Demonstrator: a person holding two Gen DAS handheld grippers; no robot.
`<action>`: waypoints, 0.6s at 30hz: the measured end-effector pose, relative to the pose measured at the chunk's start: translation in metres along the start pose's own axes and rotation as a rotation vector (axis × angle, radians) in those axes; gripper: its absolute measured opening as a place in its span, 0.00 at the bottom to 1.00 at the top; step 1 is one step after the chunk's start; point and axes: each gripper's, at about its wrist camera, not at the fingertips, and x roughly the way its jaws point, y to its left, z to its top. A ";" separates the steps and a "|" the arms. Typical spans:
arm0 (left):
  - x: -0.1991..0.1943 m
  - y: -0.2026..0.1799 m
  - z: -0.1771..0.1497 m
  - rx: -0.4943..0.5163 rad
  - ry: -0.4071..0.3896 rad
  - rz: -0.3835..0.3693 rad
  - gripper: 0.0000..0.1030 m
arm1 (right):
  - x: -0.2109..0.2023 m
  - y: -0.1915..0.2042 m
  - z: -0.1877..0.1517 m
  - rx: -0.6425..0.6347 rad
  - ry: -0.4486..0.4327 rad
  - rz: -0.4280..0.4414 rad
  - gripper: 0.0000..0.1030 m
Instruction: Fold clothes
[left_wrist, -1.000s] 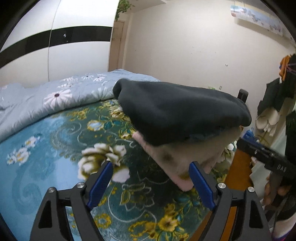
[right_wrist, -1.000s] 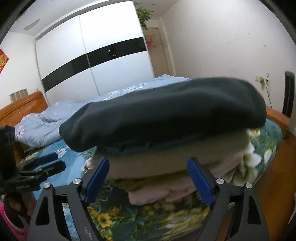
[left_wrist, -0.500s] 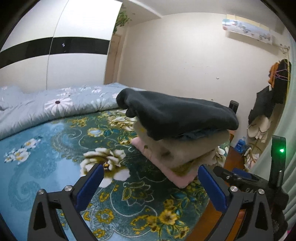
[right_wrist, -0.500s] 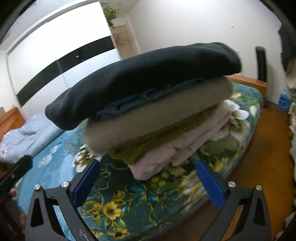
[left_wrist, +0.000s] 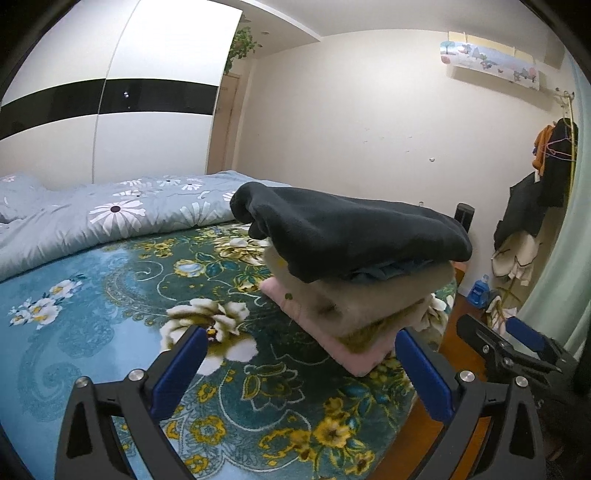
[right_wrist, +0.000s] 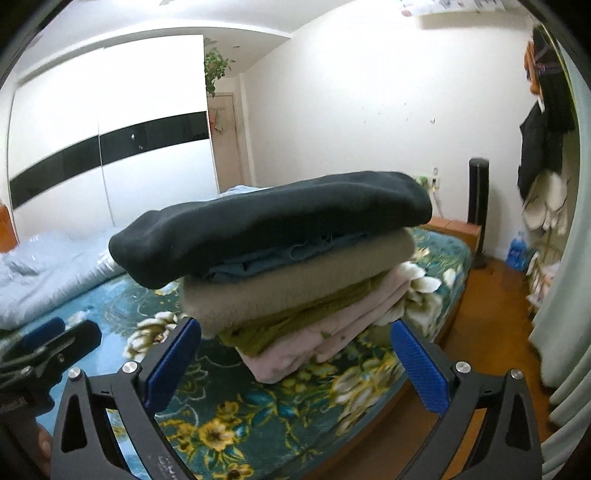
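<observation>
A stack of folded clothes (left_wrist: 354, 273) (right_wrist: 288, 266) sits near the foot corner of the bed: a dark garment (left_wrist: 351, 232) on top, then blue, beige, olive and pink (right_wrist: 314, 343) layers. My left gripper (left_wrist: 299, 365) stands open a short way back from the stack, nothing between its blue pads. My right gripper (right_wrist: 295, 354) is open too, drawn back from the stack's other side, with nothing in it. Each gripper shows in the other's view, the right gripper (left_wrist: 509, 347) at the right edge, the left gripper (right_wrist: 44, 347) at the left edge.
The bed (left_wrist: 110, 317) has a teal floral cover, with a light blue daisy quilt (left_wrist: 110, 218) bunched at its far side. A white wardrobe (left_wrist: 110, 122) lines the back wall. Clothes hang on a rack (left_wrist: 535, 210) at the right, above a wooden floor (right_wrist: 491, 295).
Both grippers have pulled back from the stack and their jaws have spread wider. The stack now looks smaller and lies clear of both. The right view has swung to the right.
</observation>
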 end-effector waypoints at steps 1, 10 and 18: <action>0.001 0.000 0.000 -0.003 0.003 0.004 1.00 | 0.000 0.001 -0.001 -0.004 0.008 -0.003 1.00; 0.009 0.001 -0.005 -0.003 0.037 0.024 1.00 | 0.010 0.001 -0.015 0.028 0.109 -0.041 1.00; 0.017 -0.004 -0.012 0.030 0.066 0.042 1.00 | 0.010 0.002 -0.019 0.028 0.135 -0.038 1.00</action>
